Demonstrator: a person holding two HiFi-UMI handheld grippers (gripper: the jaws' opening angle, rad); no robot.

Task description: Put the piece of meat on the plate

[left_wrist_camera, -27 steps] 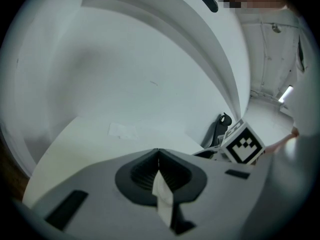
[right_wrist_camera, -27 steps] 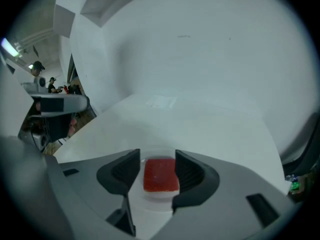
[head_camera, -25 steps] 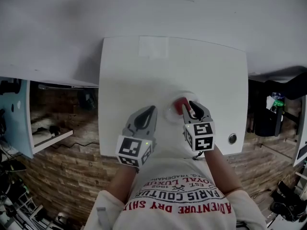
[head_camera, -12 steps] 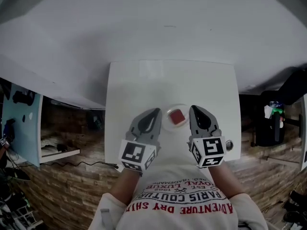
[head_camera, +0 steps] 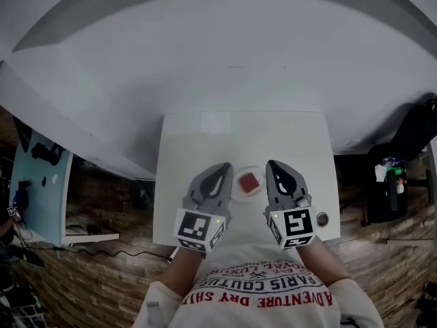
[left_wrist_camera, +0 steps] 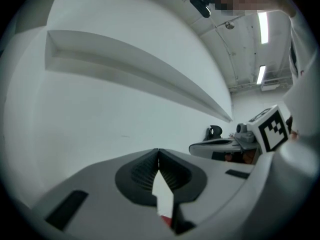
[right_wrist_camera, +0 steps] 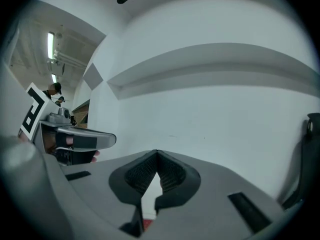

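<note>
A white bench (head_camera: 205, 139) has its far edge at a white wall (head_camera: 218, 53), which carries a long ledge (left_wrist_camera: 140, 69). The floor (head_camera: 95, 265) beyond both side edges is brown and brick-patterned. A pale blue cabinet (head_camera: 42, 190) stands off the left edge. On the ceiling (left_wrist_camera: 239, 46) glow strip lights (left_wrist_camera: 263, 26).

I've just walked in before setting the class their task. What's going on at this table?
A person holds a gripper in each hand above the white square table. The red piece of meat already lies on the small round white plate, which in the head view sits between the two grippers. The left gripper and the right gripper are both shut, fingers together and nothing held. The task looks done.
</note>
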